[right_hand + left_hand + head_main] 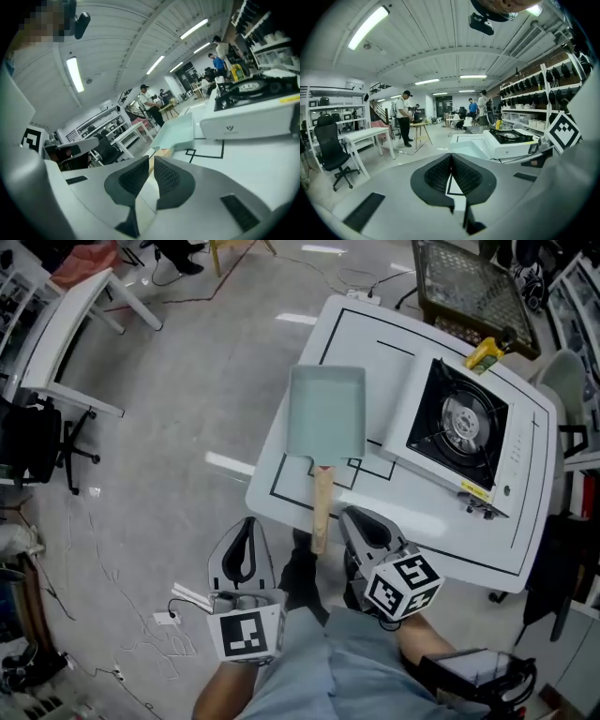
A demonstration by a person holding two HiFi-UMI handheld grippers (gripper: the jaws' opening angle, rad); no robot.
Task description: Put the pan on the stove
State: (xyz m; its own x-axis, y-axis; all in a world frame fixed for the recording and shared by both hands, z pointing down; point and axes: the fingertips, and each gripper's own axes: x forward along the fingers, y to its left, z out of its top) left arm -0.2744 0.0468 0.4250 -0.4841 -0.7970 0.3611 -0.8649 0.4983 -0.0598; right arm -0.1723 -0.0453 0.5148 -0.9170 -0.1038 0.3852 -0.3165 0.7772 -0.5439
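Observation:
A pale green square pan (326,412) with a wooden handle (321,510) lies on the near left part of the white table (441,540); the handle sticks out over the near edge. The portable gas stove (457,430) stands to its right with its burner bare. My left gripper (247,523) hangs shut and empty off the table, left of the handle. My right gripper (350,515) is shut and empty just right of the handle's end, apart from it. The right gripper view shows the pan (180,130) and stove (253,101) ahead of the shut gripper (151,160).
A wire basket (464,282) and a yellow bottle (485,354) sit at the table's far side. A white desk (56,324) and black office chair (37,442) stand left, with cables on the floor (112,568). People (403,117) stand far off.

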